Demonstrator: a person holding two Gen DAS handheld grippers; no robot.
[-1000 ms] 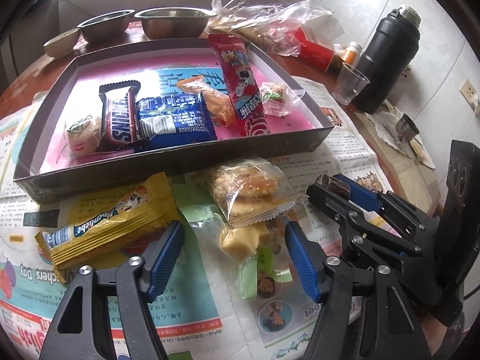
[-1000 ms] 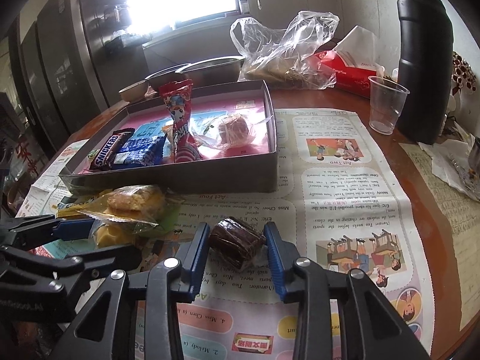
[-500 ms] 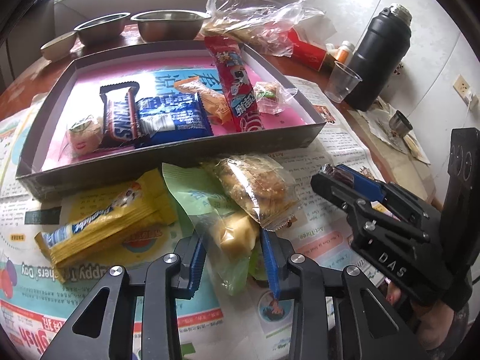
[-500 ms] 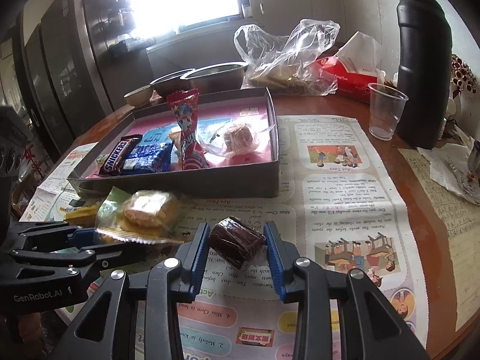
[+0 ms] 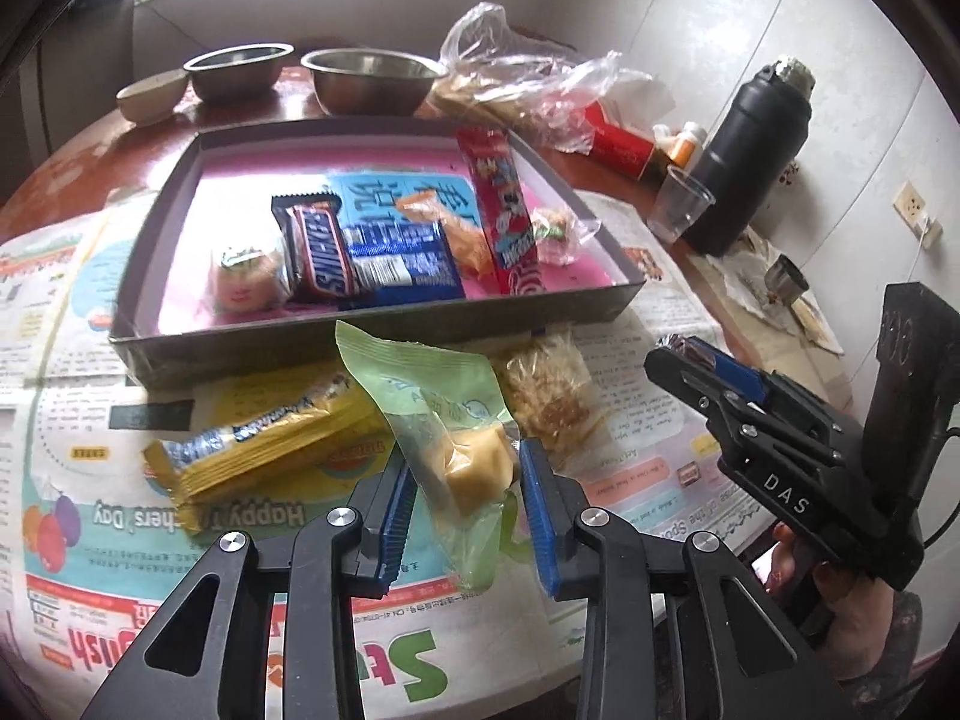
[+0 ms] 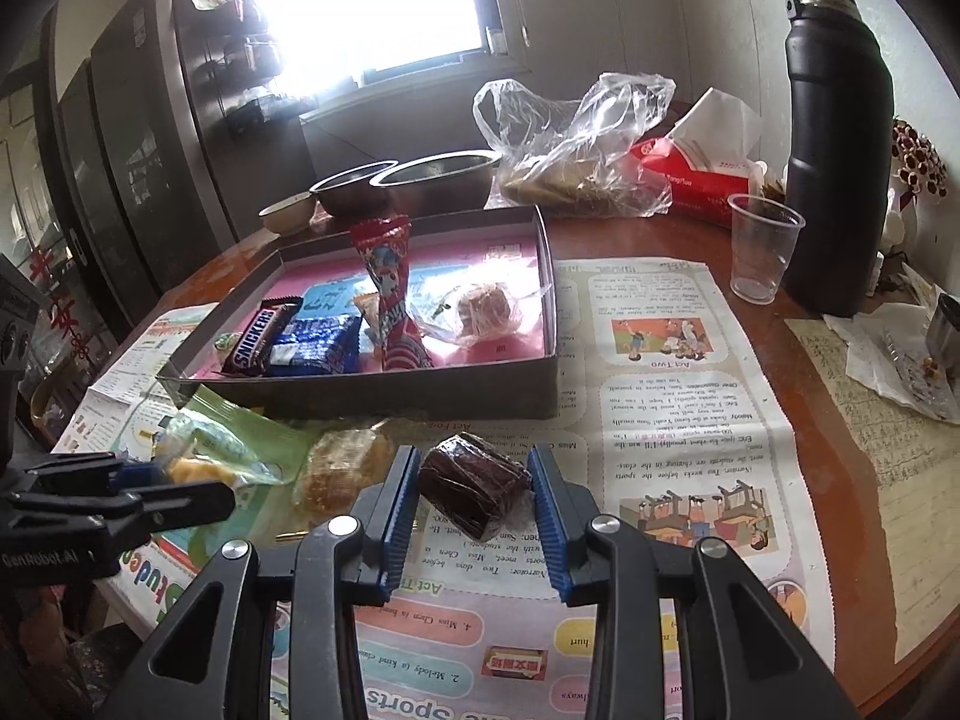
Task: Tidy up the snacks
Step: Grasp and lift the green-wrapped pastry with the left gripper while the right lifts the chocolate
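My left gripper (image 5: 468, 510) is shut on a green-wrapped yellow snack (image 5: 444, 420) and holds it just above the newspaper. My right gripper (image 6: 474, 510) is shut on a dark brown wrapped cake (image 6: 471, 483), lifted off the paper. The grey tray (image 5: 372, 330) with a pink floor holds a Snickers bar (image 5: 315, 249), a blue biscuit pack (image 5: 399, 264), a red stick pack (image 5: 504, 210) and small wrapped sweets. In front of the tray lie a yellow wafer pack (image 5: 264, 438) and a clear bag of crispy snack (image 5: 552, 390). The left gripper shows at the left edge of the right wrist view (image 6: 150, 480).
Two steel bowls (image 5: 372, 78) and a small bowl stand behind the tray. A clear plastic bag (image 5: 522, 90), a red tissue pack (image 6: 696, 180), a plastic cup (image 6: 762, 246) and a black flask (image 6: 837, 144) stand at the right. Newspaper (image 6: 660, 390) covers the round wooden table.
My left gripper closed on the green-wrapped snack and lifted it off the paper toward the tray. The clear bag of crispy snack shifted aside. The right gripper kept holding the brown cake, nearly still.
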